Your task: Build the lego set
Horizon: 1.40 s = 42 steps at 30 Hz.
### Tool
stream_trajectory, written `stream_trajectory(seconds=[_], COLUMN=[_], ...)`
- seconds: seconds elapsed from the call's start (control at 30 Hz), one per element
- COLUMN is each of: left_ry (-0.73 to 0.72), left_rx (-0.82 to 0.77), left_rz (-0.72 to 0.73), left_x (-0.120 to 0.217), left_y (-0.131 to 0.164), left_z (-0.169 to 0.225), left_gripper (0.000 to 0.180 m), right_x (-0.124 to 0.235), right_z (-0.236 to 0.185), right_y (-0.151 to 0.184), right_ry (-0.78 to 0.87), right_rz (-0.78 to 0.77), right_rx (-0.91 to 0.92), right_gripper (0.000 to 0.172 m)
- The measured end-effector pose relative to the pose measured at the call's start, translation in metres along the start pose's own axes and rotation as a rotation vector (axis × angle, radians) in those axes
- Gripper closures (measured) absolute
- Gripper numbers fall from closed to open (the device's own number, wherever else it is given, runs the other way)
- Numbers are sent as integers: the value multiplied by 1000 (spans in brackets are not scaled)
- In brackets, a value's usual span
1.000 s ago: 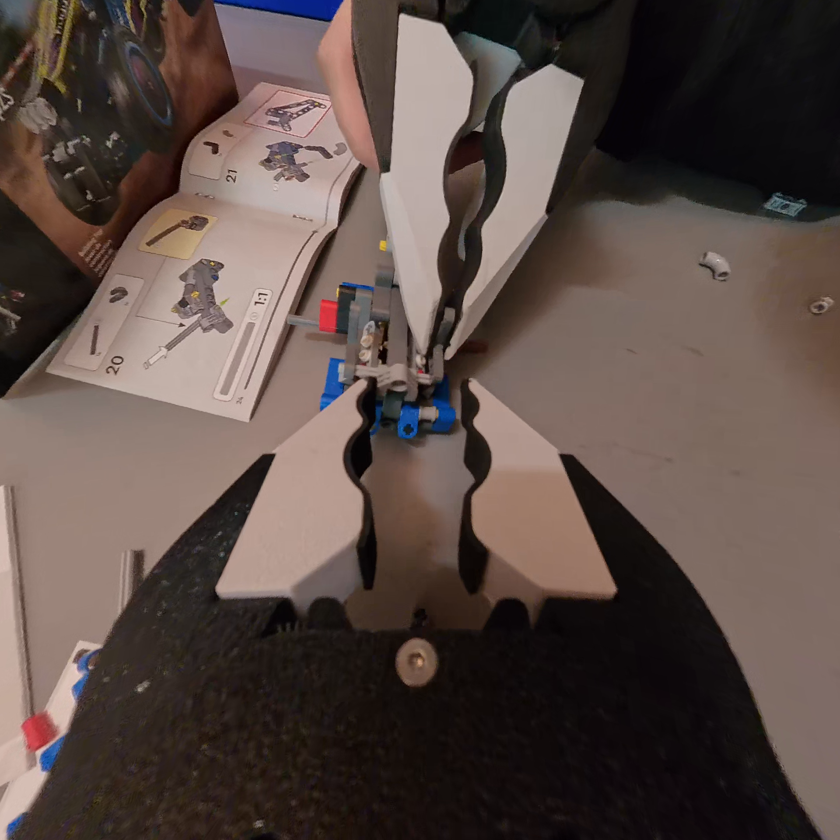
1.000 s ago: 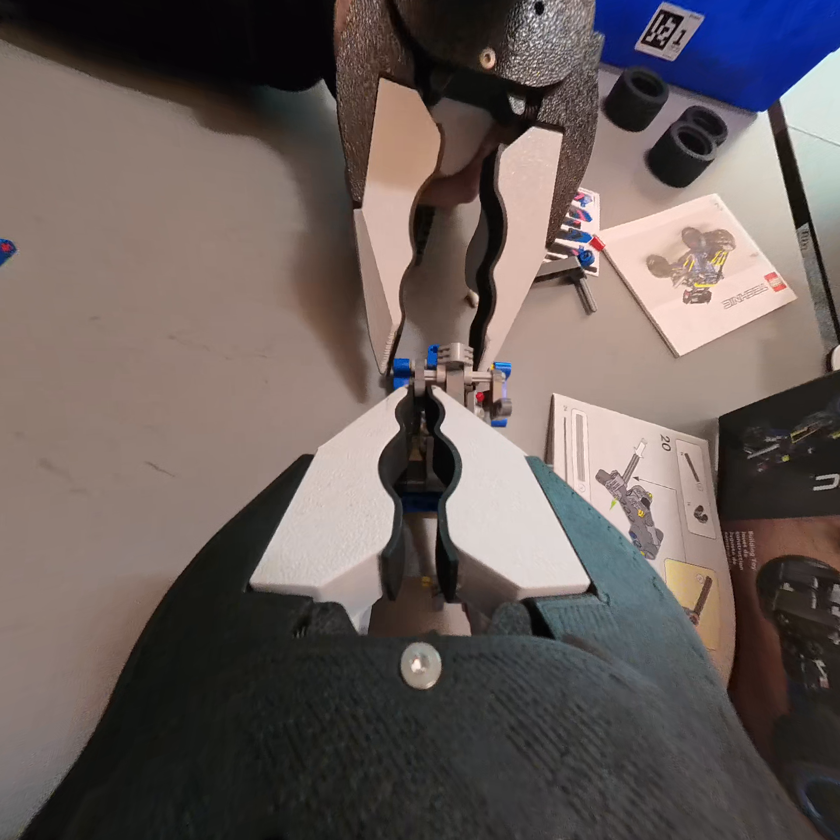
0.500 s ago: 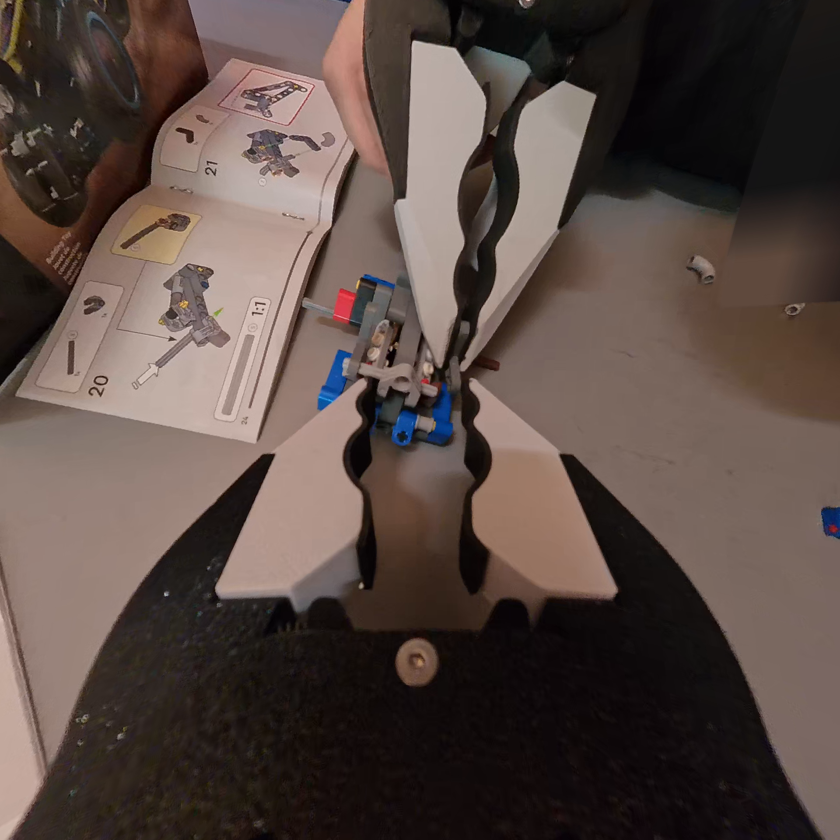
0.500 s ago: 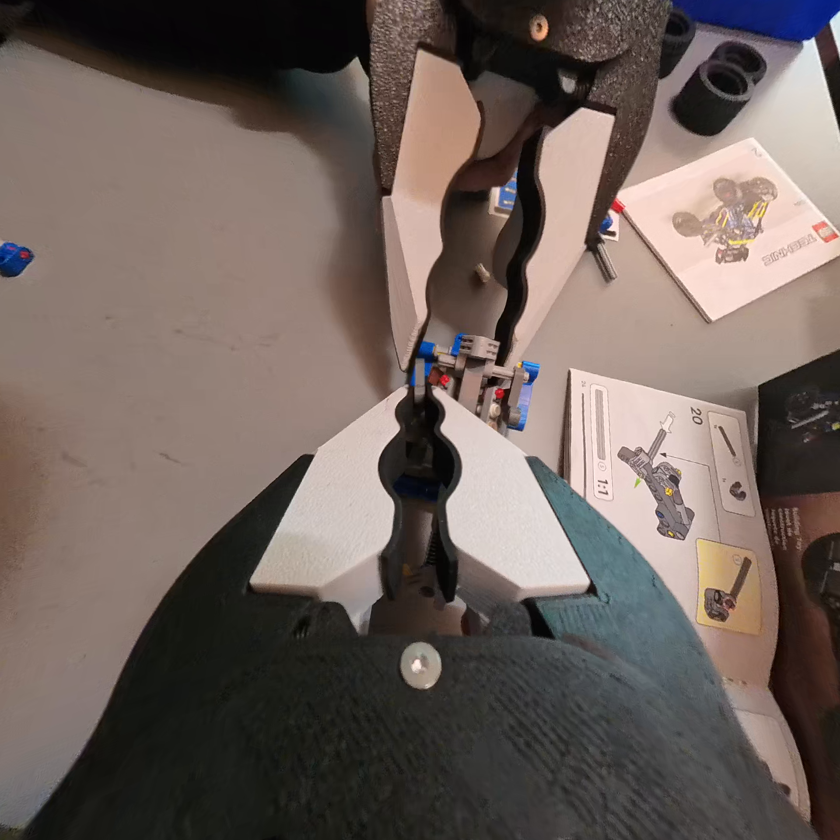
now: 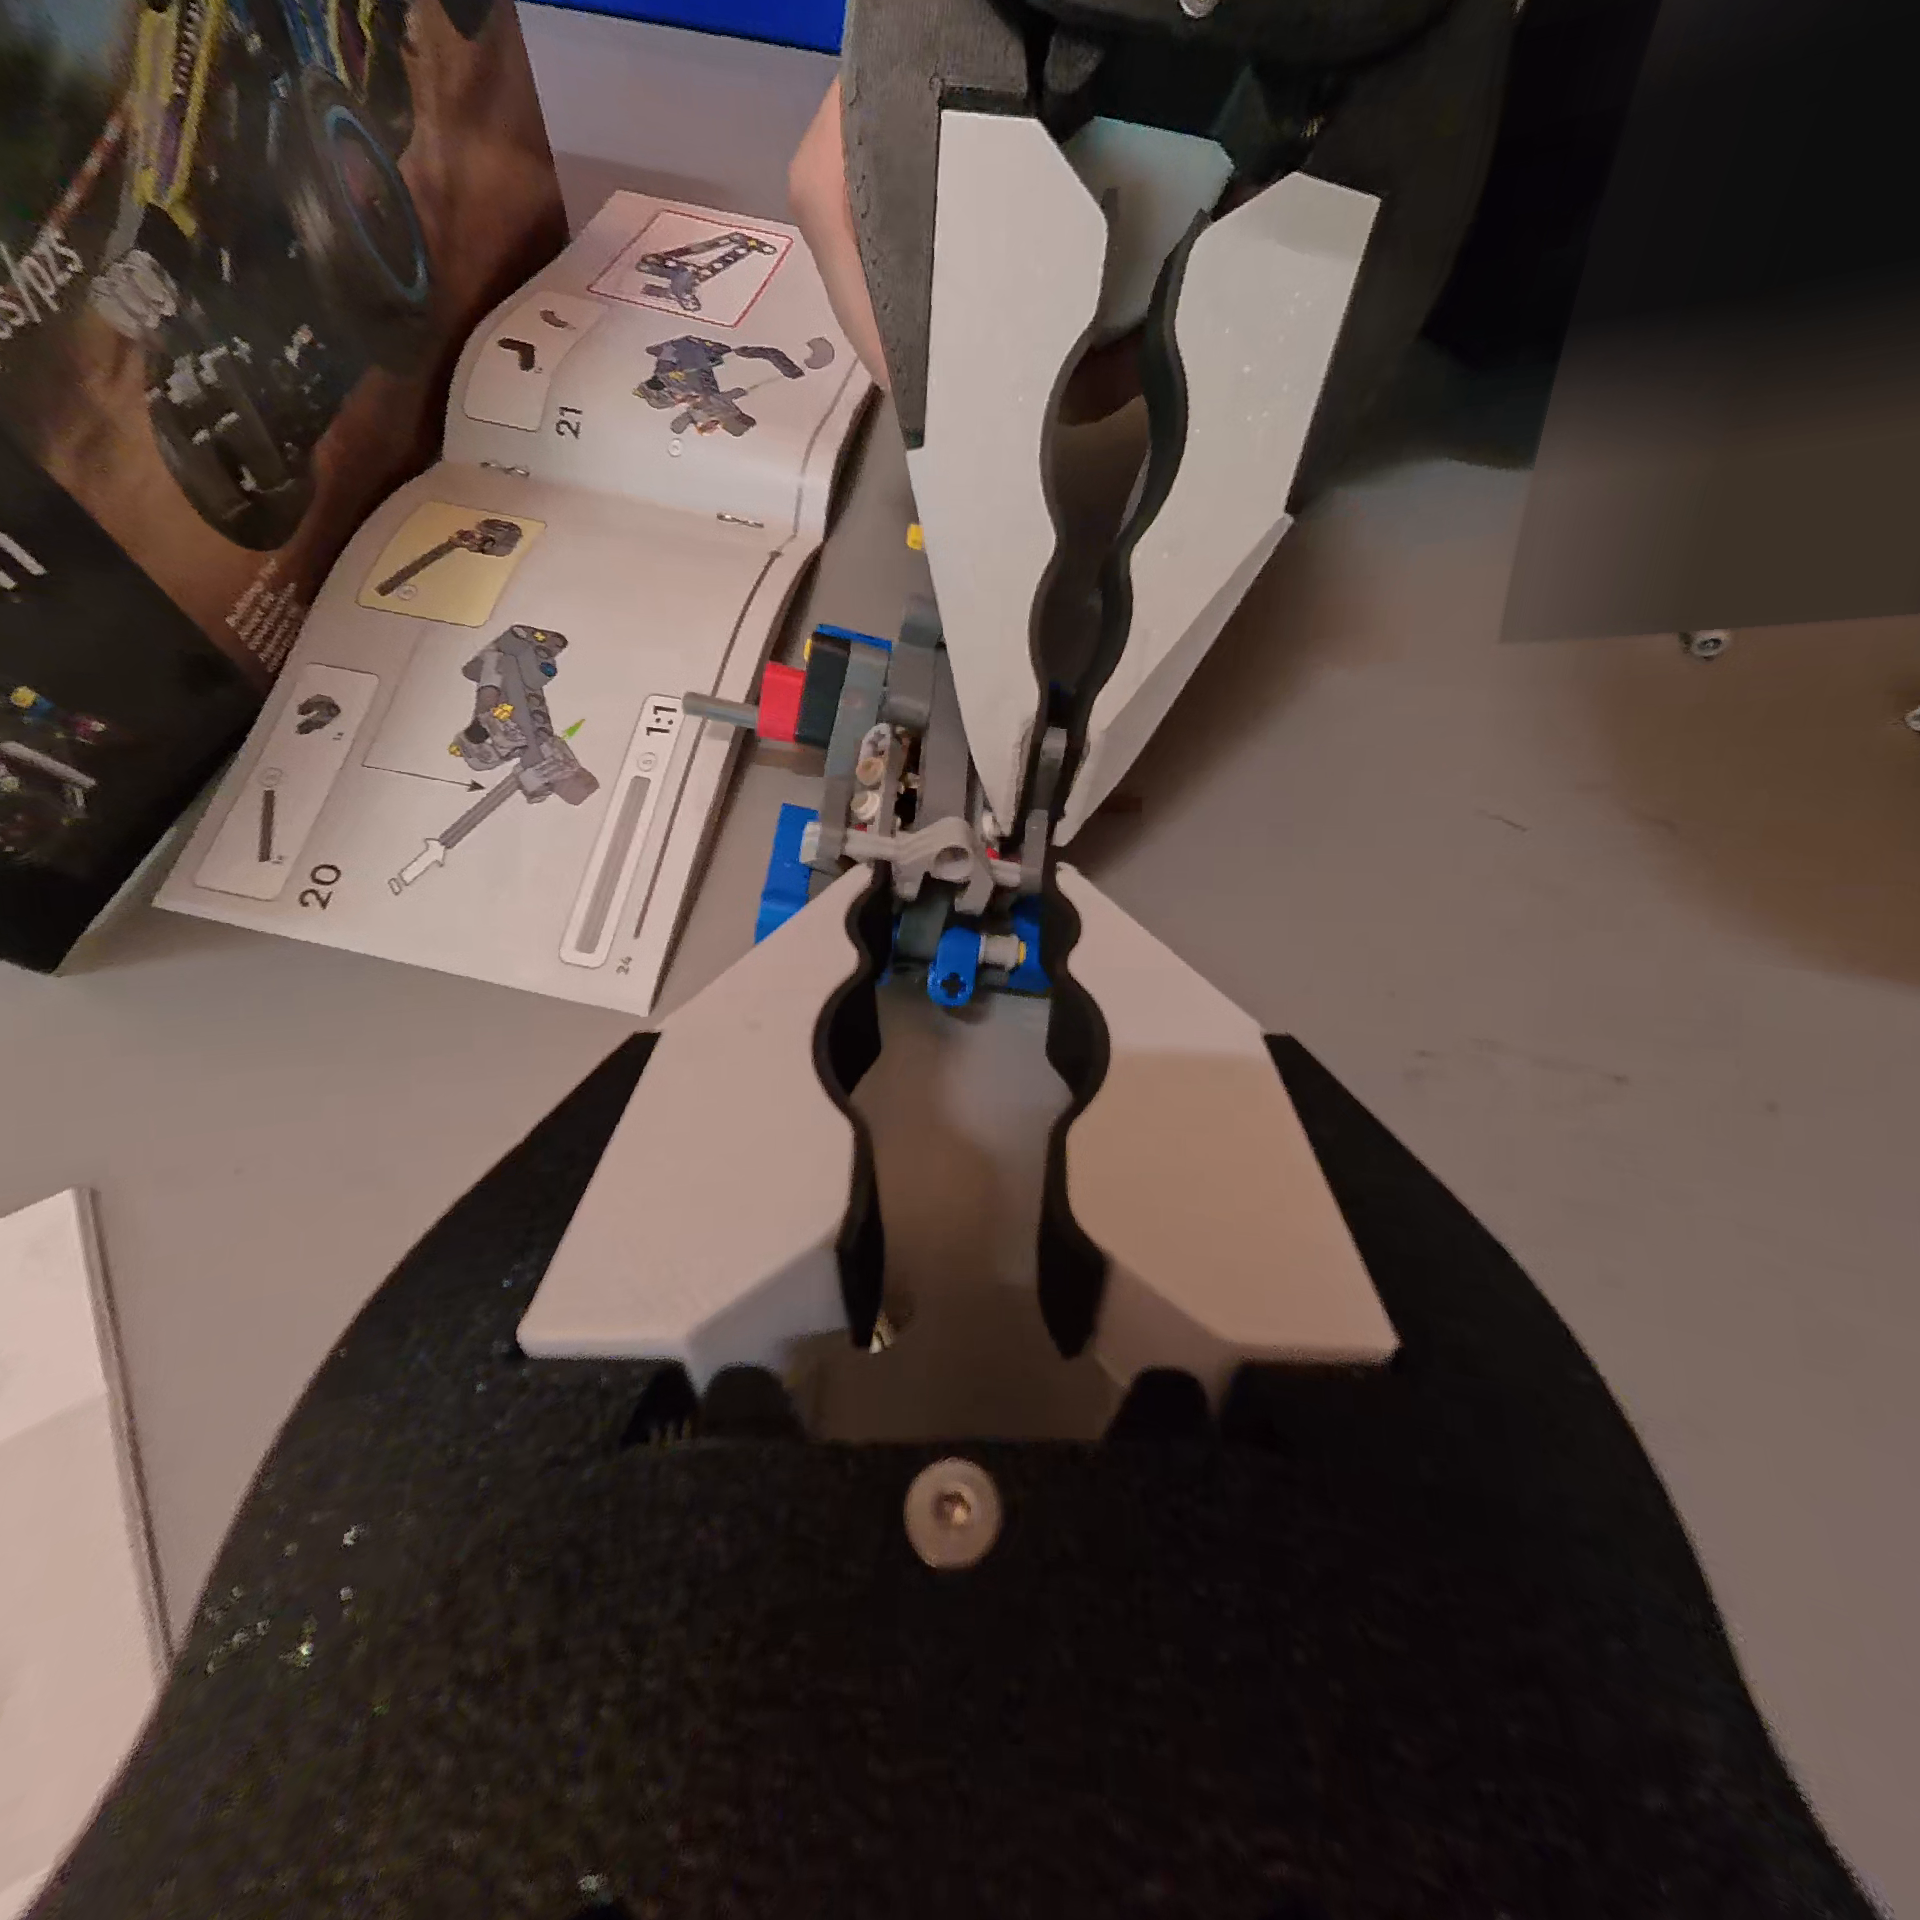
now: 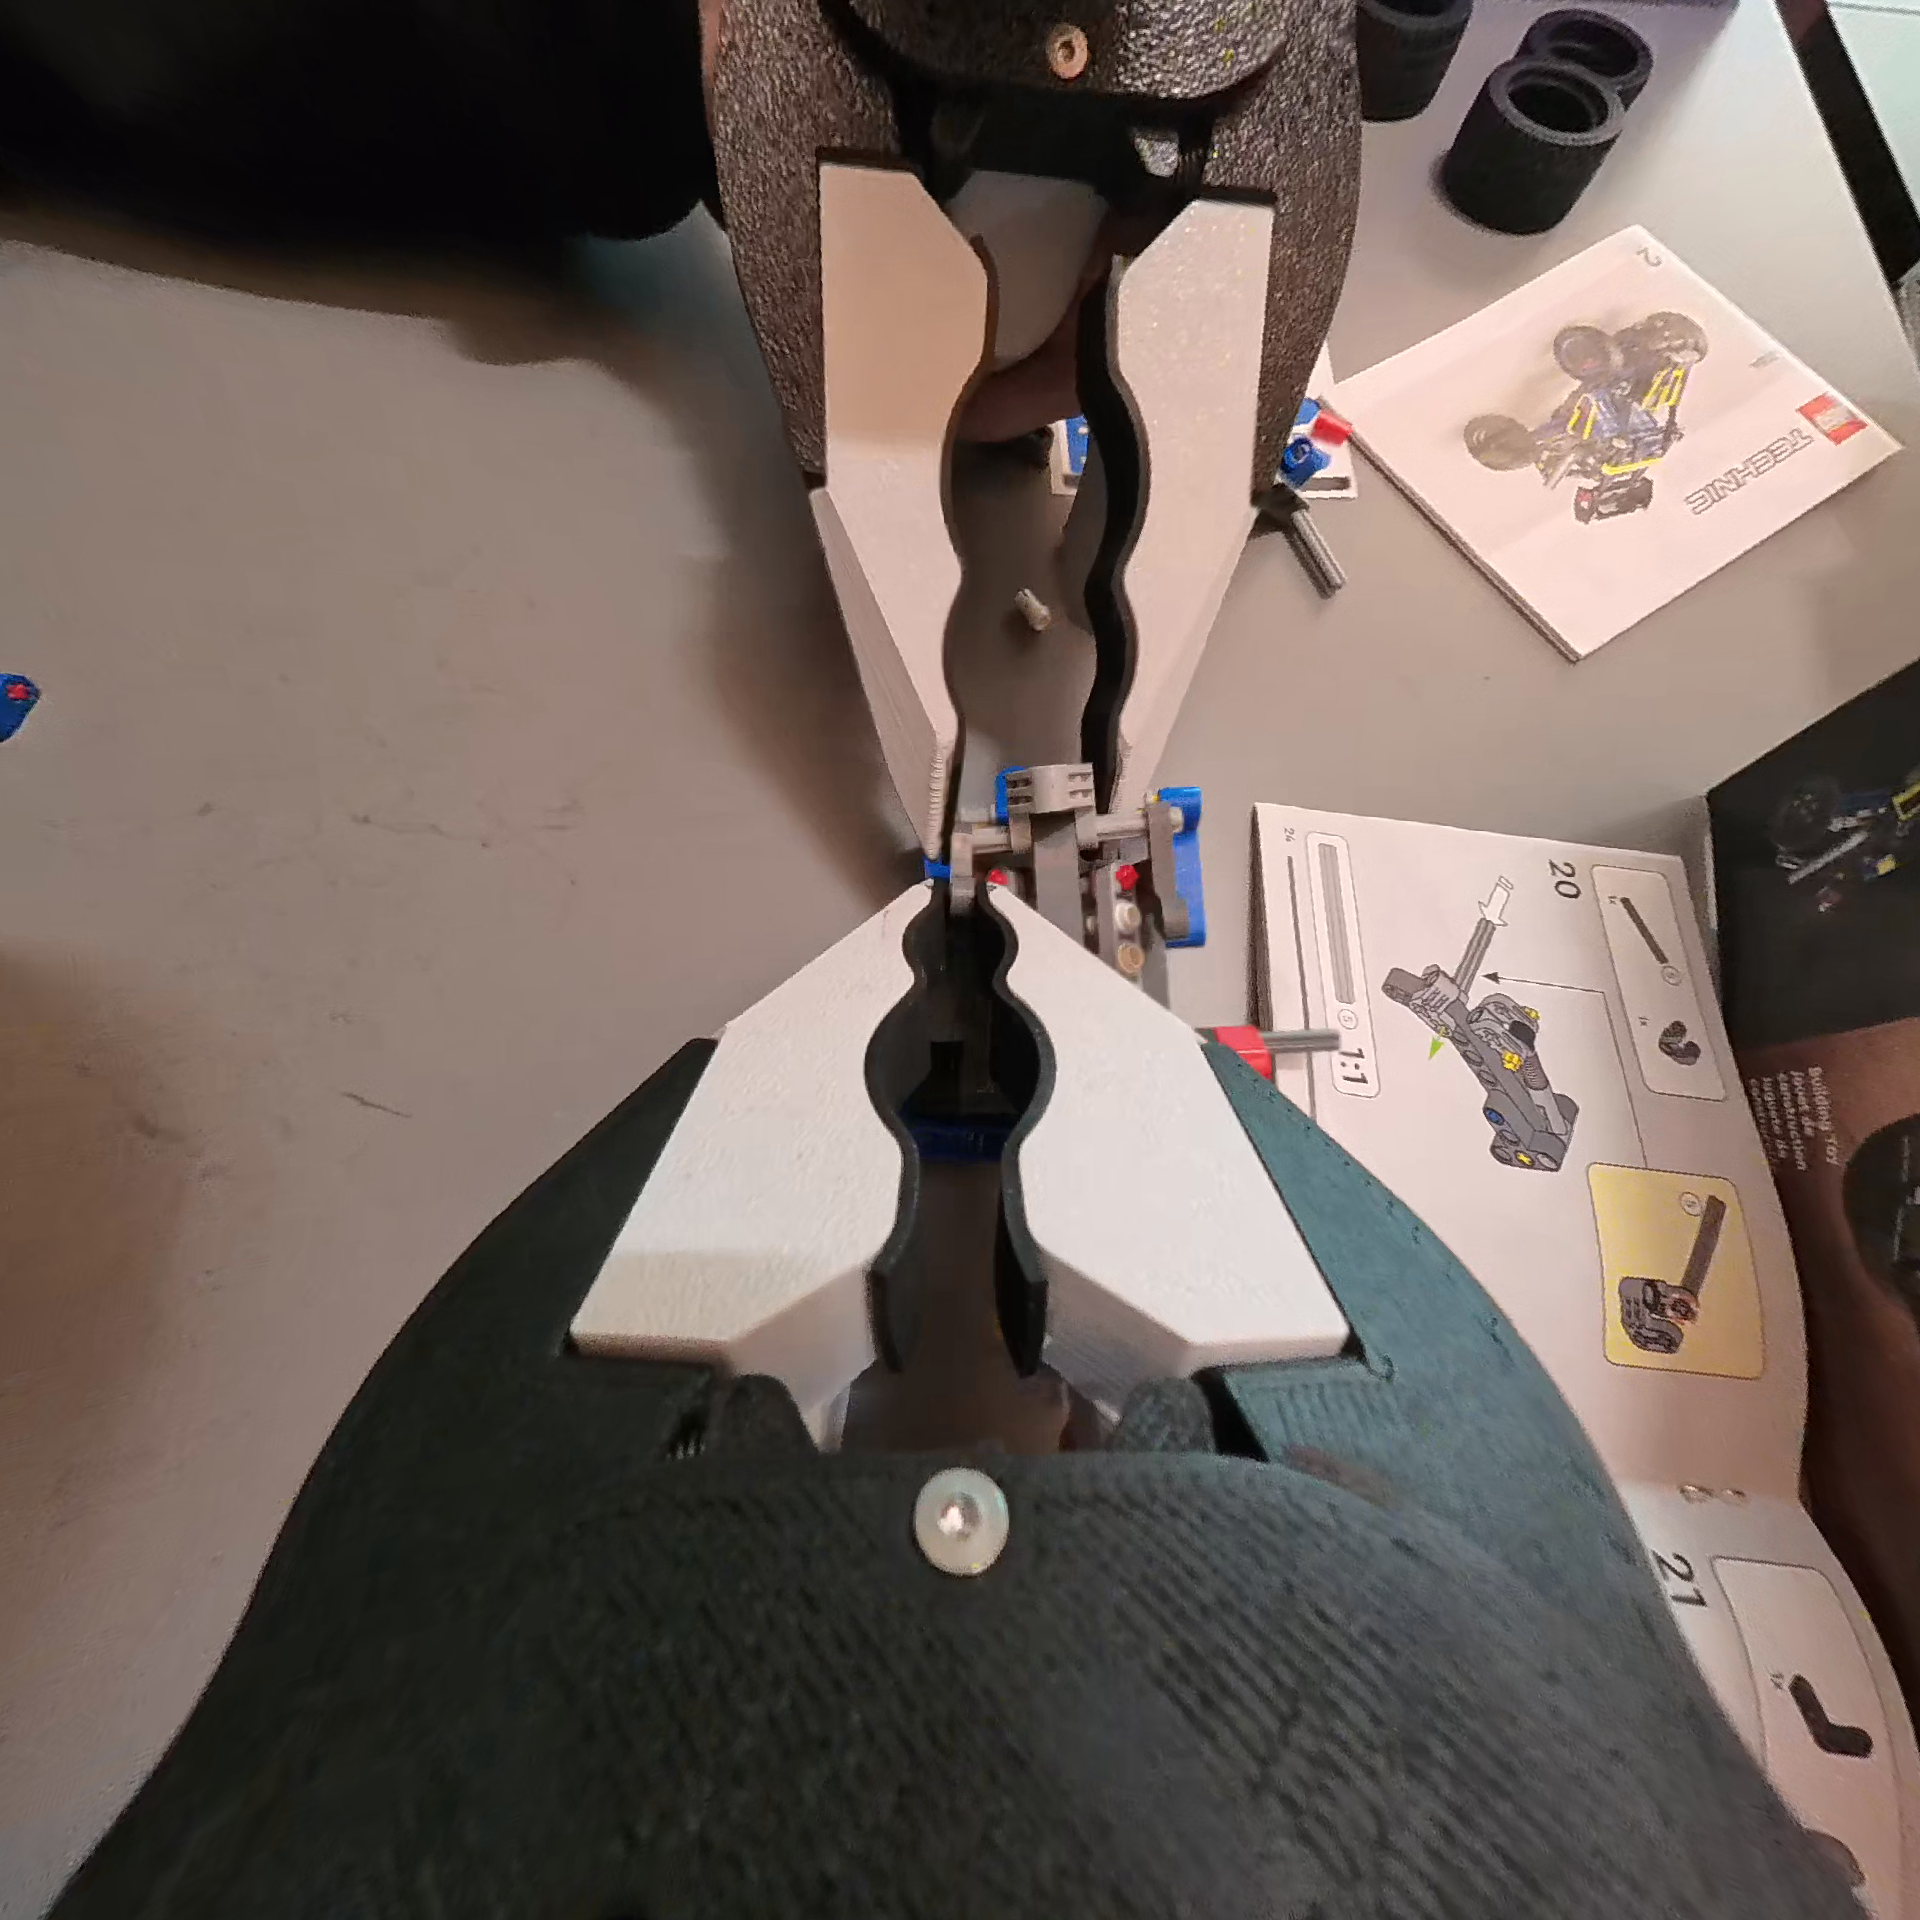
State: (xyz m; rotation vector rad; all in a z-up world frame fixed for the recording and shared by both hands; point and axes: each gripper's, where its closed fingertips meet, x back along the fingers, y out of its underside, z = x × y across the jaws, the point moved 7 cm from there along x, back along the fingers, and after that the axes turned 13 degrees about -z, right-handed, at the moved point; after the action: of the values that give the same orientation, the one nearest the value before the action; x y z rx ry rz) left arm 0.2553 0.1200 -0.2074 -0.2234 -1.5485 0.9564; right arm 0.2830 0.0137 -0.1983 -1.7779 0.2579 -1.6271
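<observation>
A: Left gripper [image 5: 961, 883]?

B: Partly open, jaws straddling the near end of the model [image 5: 914, 831]. Pads seemingly against its sides, one on the grey beam, the other on the cross axle.

A: Right gripper [image 6: 961, 899]?

B: Closed tight, pinching a thin grey beam at the model's opposite end. Seen coming head-on from the far side in the left wrist view, tips nearly meeting the left one's.

A: Position of the model, then?

B: Straight ahead of both sets of tips, caught between them, low over the table [image 5: 1455, 1039]. Hard to tell whether resting on it or lifted a little.

A: Long axis?

B: Roughly along the left gripper's fingers, running away from it toward the right gripper and leaning slightly left. Grey axle with a red bush [image 5: 781, 698] sticking out crosswise, to the left of the left gripper.

A: Nearer gripper?

B: Neither; both at the model, from opposite ends.

A: Surroundings?

B: Open booklet [image 5: 499, 727] just left of the left gripper's tips, box [image 5: 156, 312] beyond it. Black tyres [image 6: 1538, 125] well ahead and right of the right gripper.
</observation>
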Motion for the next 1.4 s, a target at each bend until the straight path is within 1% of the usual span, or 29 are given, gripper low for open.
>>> stream_trajectory(seconds=[0.2, 0.47, 0.67, 0.9, 0.97, 1.0, 1.03, 1.07, 1.13, 1.17, 1.2, 1.27, 1.4], left_ry=[8, -24, -33, -31, -29, -32, -41, -44, -50, -59, -56, -56, -45], left_rx=[19, 23, 36, 40, 40, 40, 40, 39, 35, 29, 21, 23, 15], left_rz=[-8, -12, 16, 10, 12, 12, 15, 15, 8, 9, 14, 15, 19], left_x=[-1, -2, 0, -1, 0, 0, 0, 0, -1, 0, 0, 0, 0], left_y=[1, 0, 0, 2, 2, 2, 2, 2, 3, 3, 2, 2, 2], left_z=[-1, -3, -5, -6, -6, -7, -7, -7, -7, -7, -6, -7, -5], left_gripper=[157, 157, 157, 157, 157, 157, 157, 158, 162, 165, 168, 173, 172], right_x=[0, 0, 3, 3, 5, 6, 7, 6, 1, -1, 0, -1, 0], right_z=[1, 2, 4, 3, 4, 8, 8, 9, 8, 9, 10, 11, 11], right_y=[1, 1, -3, -4, -7, -8, -8, -7, -3, -2, -2, -2, 0], right_ry=[-6, 49, 134, 155, 195, 256, 272, 280, 259, 269, 279, 267, 248], right_rz=[0, -26, -35, -48, -57, -62, -71, -86, -117, -112, -106, -97, -76], right_rx=[-1, 45, 77, 73, 87, 69, 75, 70, 63, 62, 62, 53, 67], right_gripper=[171, 169, 163, 161, 148, 142, 135, 134, 126, 130, 139, 140, 141])
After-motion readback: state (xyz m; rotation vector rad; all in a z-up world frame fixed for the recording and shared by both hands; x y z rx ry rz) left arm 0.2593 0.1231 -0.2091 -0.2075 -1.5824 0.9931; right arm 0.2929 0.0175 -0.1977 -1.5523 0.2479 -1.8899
